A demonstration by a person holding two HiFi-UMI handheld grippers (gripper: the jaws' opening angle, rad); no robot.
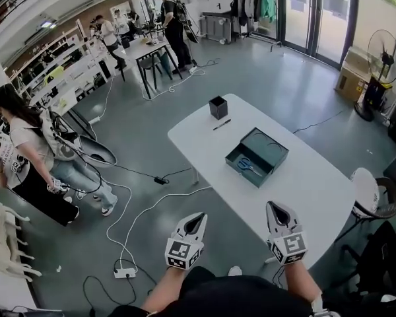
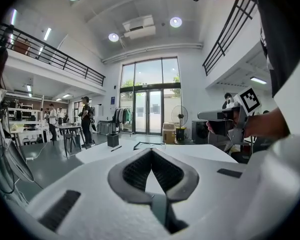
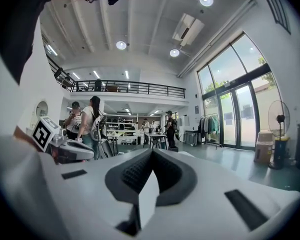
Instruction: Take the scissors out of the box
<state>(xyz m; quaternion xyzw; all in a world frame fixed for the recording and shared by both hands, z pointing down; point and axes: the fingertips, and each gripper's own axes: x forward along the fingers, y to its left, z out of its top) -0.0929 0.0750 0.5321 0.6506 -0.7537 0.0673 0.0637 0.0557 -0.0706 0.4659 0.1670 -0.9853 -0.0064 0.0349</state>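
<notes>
A dark green box (image 1: 249,164) lies open on the white table (image 1: 317,190), its lid (image 1: 267,147) folded back beside it. Blue-handled scissors (image 1: 249,166) lie inside the box. Both grippers hover in front of the table's near end, well short of the box. My left gripper (image 1: 199,216) is over the floor and shut with nothing in it (image 2: 151,151). My right gripper (image 1: 273,207) is above the table's near edge, also shut and empty (image 3: 151,153). In the left gripper view the box (image 2: 149,145) shows small and far ahead.
A black pen cup (image 1: 218,107) and a pen (image 1: 222,125) sit at the table's far end. Cables and a power strip (image 1: 125,273) run over the floor at left. A chair (image 1: 376,197) stands right of the table. People stand at left and at a far table (image 1: 148,50).
</notes>
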